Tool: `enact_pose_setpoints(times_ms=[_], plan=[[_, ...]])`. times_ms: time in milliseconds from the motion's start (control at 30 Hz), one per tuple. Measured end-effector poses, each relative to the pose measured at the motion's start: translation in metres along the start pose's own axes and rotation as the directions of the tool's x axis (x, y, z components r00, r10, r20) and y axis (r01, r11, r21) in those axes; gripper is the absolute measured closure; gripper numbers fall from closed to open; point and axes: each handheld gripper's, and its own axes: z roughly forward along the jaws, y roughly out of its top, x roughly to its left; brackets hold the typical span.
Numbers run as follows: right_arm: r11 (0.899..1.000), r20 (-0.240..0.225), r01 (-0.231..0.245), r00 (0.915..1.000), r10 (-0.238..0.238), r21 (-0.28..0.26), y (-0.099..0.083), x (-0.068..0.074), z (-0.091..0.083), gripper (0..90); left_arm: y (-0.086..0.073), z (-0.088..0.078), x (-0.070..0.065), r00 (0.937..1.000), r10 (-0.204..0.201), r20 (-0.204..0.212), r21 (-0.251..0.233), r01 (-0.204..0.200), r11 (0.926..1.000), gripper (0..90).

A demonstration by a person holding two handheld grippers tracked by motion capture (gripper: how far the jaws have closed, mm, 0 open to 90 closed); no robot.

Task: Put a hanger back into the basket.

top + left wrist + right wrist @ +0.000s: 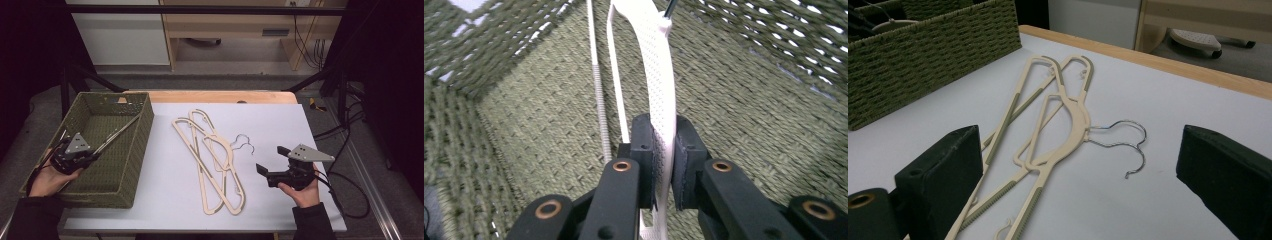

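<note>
A cream hanger is held by the left hand-held gripper inside the green woven basket, at the left end of the table. In the left gripper view the hanger's flat bar is seen clamped between the two black pads, with the rest of it slanting up toward the far wall of the basket. Its thin lower rod lies beside it over the basket floor.

The right hand-held gripper is held over the table with its jaws spread wide and nothing between them. It is pointed toward two more hangers that lie crossed on the table, their wire hooks close together.

Several things could go wrong from here. The grip is taken on a narrow, smooth bar, so the hanger could be twisted or let slip if it is released while tilted; it might then be left leaning on the basket wall rather than flat on the floor. Its far end or its hook, which cannot be made out here, could be snagged in the open weave as the gripper is drawn out, and the basket could be dragged along.

On the table, the two remaining hangers are overlapped, so both could be lifted together, or the hooks tangled, if one is pulled sideways.
</note>
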Motion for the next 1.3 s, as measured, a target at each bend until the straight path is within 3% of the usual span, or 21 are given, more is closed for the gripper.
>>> enact_pose_setpoints(times_ms=[233,533,600,1067,1300], plan=[[1.000,-0.001,-0.003,1.0000,0.003,0.000,0.000,0.000,0.000,5.5,0.002,0.006,-0.007,0.9994,0.026,0.022,0.013,-0.026,0.9996,80.6],[1.000,0.000,-0.002,1.0000,0.002,-0.002,0.000,0.000,-0.001,5.4,0.005,0.013,-0.015,0.9945,0.072,0.076,0.070,-0.077,0.9946,78.3],[1.000,-0.002,0.001,1.0000,-0.001,-0.001,0.000,0.000,-0.001,5.5,0.006,0.013,-0.016,0.9946,0.083,0.063,0.072,-0.087,0.9936,78.7],[1.000,0.001,-0.002,1.0000,0.002,-0.003,0.000,0.000,-0.001,5.4,0.005,0.016,-0.017,0.9925,0.079,0.093,0.087,-0.088,0.9924,77.9],[1.000,-0.002,0.002,1.0000,-0.002,-0.001,0.000,0.000,-0.001,5.4,0.005,0.015,-0.016,0.9931,0.081,0.085,0.082,-0.088,0.9928,78.2]])
